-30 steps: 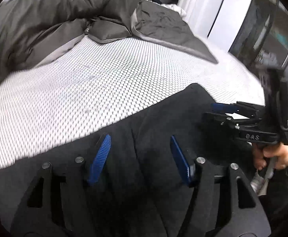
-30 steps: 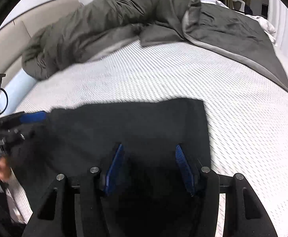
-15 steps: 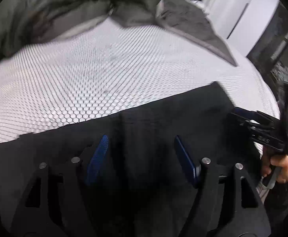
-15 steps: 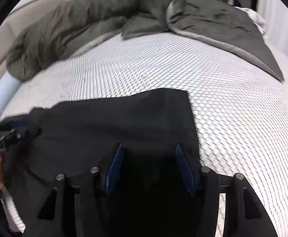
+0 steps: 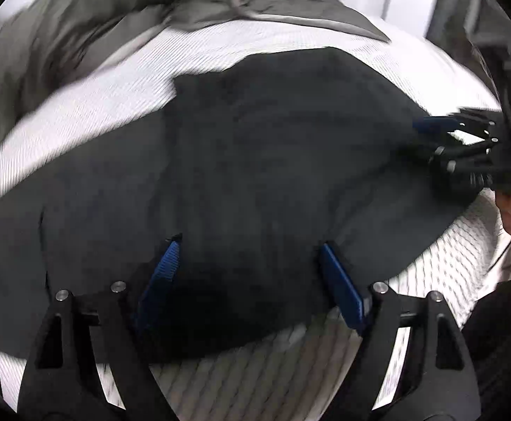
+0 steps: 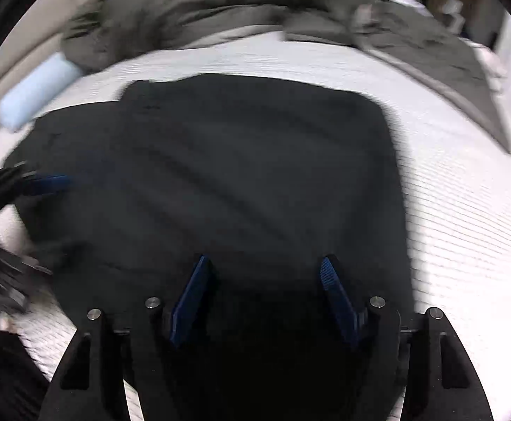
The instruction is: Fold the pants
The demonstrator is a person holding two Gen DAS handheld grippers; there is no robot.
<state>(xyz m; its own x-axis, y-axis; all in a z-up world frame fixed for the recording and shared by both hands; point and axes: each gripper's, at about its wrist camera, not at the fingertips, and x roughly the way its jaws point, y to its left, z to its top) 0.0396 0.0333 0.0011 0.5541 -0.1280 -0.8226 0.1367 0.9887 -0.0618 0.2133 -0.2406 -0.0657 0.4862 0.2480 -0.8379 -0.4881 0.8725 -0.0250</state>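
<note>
Black pants lie on the white mesh bed sheet, in a wide folded shape; they also fill the right wrist view. My left gripper is open, its blue pads spread over the pants' near edge. My right gripper is open too, pads apart over the near part of the pants. The right gripper shows at the right of the left wrist view, at the pants' right end. The left gripper shows blurred at the left of the right wrist view.
A grey duvet is heaped along the far side of the bed, also seen in the right wrist view. A pale blue roll lies at the far left. The bed's near edge is close below the left gripper.
Both grippers have pulled back toward the near bed edge. More of the pants and the near sheet now show; the views are blurred by motion. Both stay open.
</note>
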